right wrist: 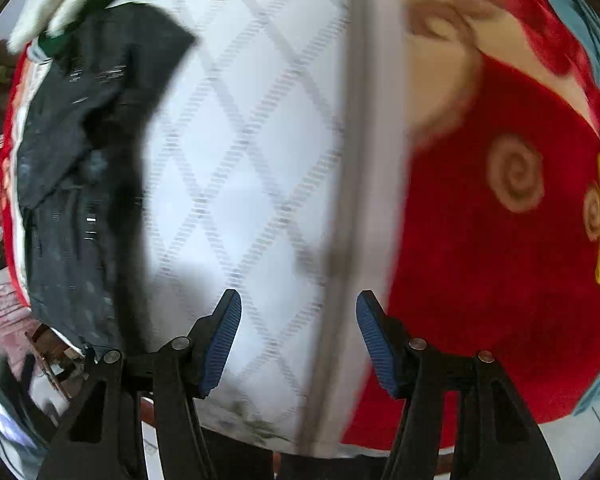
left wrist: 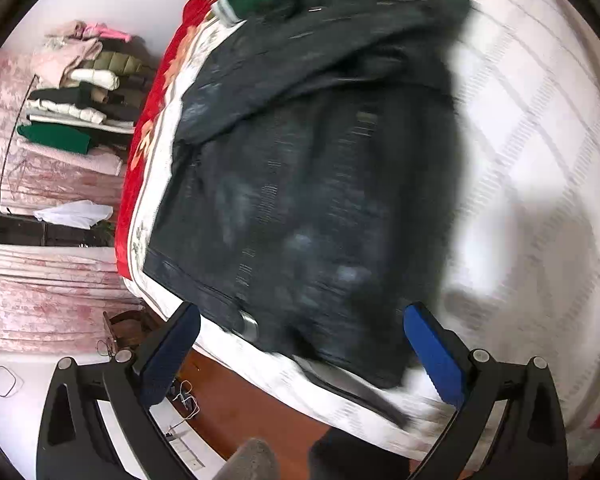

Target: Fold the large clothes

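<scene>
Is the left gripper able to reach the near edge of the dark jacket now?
Probably yes. The left gripper is open and empty, and the dark jacket lies flat on the bed right ahead, with nothing between them.

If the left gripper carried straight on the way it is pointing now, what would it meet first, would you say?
Most likely the dark denim garment spread on the white quilted bedcover. The left gripper is open, with the garment's near hem lying between its fingers' line of travel. Depth is unclear and the frame is blurred, so this is a judgement.

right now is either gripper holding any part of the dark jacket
No. The left gripper and right gripper are both open and empty; the dark jacket lies loose on the bed.
</scene>
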Available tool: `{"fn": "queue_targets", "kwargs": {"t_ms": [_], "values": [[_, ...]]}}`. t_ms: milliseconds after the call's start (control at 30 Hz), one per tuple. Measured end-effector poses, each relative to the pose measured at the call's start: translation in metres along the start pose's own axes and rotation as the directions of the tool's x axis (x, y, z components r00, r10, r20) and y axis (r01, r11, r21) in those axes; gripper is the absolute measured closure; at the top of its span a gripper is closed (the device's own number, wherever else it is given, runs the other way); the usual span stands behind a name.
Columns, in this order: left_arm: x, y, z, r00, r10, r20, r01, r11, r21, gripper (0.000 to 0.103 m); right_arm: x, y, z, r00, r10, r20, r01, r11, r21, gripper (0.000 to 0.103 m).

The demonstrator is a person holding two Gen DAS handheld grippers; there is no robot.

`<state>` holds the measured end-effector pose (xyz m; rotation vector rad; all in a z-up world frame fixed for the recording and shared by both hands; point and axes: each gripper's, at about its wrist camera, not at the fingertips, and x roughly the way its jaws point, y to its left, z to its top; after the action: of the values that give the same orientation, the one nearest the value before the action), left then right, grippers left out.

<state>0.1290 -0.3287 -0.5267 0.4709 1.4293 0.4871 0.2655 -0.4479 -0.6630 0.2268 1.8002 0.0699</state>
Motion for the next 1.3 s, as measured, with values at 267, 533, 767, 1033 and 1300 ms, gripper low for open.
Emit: {"fn": "queue_targets", "kwargs": {"t_ms": [267,533,767,1033,1300], "values": [[0.047,-0.052,0.023,0.973,0.22,-0.069,-0.221,0.975,-0.001,0.0,0.002,-0.05,0.012,0.999,-0.041,-0.021,0.041,0.999,-0.017,0.041],[0.082,-0.014,0.058,0.944,0.314,-0.105,-0.324,0.942,-0.093,0.0,0.009,-0.031,0.057,1.0,0.019,-0.013,-0.02,0.998,-0.063,0.041],[0.078,0.018,0.061,0.982,0.176,-0.068,-0.185,0.97,-0.158,0.046,0.017,-0.002,0.111,0.955,0.296,0.007,-0.293,0.95,-0.108,0.041],[0.052,0.014,0.069,0.994,0.108,-0.019,-0.11,0.978,-0.177,0.092,0.054,0.045,0.163,0.636,0.772,-0.009,-0.772,0.635,-0.035,0.022],[0.051,0.029,0.075,0.997,0.072,-0.028,-0.076,0.976,-0.205,0.094,0.093,0.116,0.184,0.583,0.812,0.026,-0.811,0.58,0.071,0.071]]}}
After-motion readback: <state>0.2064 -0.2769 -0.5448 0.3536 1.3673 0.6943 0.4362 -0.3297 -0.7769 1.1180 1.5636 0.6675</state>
